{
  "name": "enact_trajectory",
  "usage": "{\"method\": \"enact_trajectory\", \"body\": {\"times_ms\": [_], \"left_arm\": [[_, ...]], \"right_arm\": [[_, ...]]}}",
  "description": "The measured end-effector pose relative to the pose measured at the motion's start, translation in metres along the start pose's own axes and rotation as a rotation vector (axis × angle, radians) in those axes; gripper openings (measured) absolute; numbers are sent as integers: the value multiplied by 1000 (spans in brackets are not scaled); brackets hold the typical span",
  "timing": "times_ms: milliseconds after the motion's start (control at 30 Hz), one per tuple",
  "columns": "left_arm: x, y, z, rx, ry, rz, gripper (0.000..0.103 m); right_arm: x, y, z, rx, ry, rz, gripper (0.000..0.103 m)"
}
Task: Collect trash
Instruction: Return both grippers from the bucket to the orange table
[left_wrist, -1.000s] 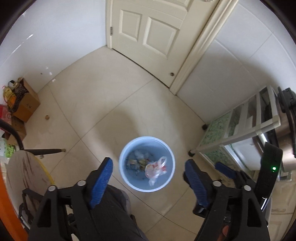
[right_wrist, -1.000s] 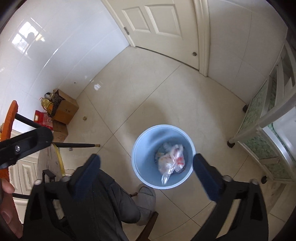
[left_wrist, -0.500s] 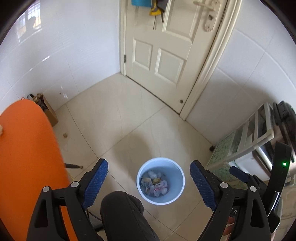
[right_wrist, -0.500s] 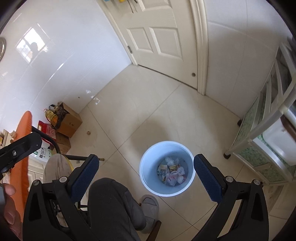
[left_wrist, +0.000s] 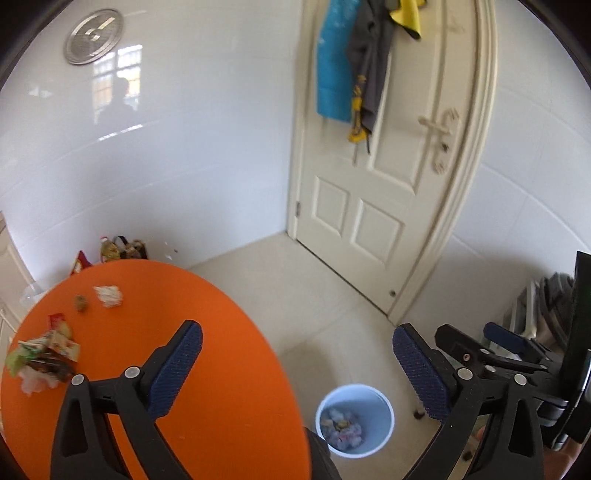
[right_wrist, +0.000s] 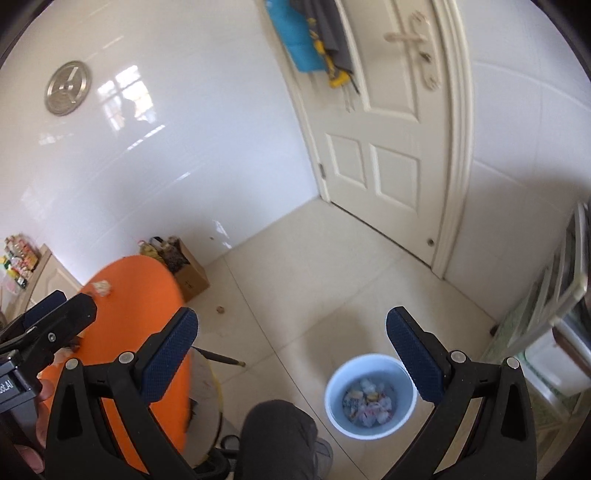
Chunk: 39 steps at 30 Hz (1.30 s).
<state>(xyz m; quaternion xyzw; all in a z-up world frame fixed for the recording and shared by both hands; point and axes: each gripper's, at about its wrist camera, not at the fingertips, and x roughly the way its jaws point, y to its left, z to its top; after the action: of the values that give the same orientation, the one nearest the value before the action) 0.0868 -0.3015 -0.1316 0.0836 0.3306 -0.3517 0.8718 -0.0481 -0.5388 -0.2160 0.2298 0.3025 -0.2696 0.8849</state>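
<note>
A pale blue bin (left_wrist: 354, 420) with wrappers inside stands on the floor, also in the right wrist view (right_wrist: 370, 395). An orange round table (left_wrist: 207, 369) carries trash: a pile of wrappers (left_wrist: 40, 356), a crumpled white paper (left_wrist: 108, 295) and a small brown scrap (left_wrist: 81, 302). My left gripper (left_wrist: 297, 367) is open and empty, above the table's right edge. My right gripper (right_wrist: 291, 356) is open and empty, high above the floor, left of the bin. The white paper (right_wrist: 100, 287) shows on the table (right_wrist: 140, 295) in the right wrist view.
A cream door (left_wrist: 384, 166) with hanging clothes (left_wrist: 351, 62) stands behind. A cardboard box (right_wrist: 188, 275) sits by the white tiled wall. A shelf rack (right_wrist: 554, 314) is at the right. The person's dark-trousered knee (right_wrist: 277, 435) is below.
Both grippers have risen and tilted up away from the bin. The orange table top with its trash has come into the left wrist view. Both stay open.
</note>
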Motion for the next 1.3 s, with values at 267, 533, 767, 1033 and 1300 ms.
{"method": "enact_trajectory", "body": {"times_ms": [267,533,767,1033,1300], "left_arm": [[-94,55,-26,-97,-137,107,102],[-165,93,-64,-203,-219,225,102],[-209,108,-94,-277,-269,350,102],[-247,123,-144,-359,-280,455,102],[-227,144,-144,-400,-218,499,102]], "right_arm": [[-31,91,23,-130,-82,110,103],[-53,175,22,-259,-138,231,103],[-67,245,13,-370,-180,315,103],[-57,290,-9,-464,-166,352,103],[-24,320,-25,-511,-91,377,103]]}}
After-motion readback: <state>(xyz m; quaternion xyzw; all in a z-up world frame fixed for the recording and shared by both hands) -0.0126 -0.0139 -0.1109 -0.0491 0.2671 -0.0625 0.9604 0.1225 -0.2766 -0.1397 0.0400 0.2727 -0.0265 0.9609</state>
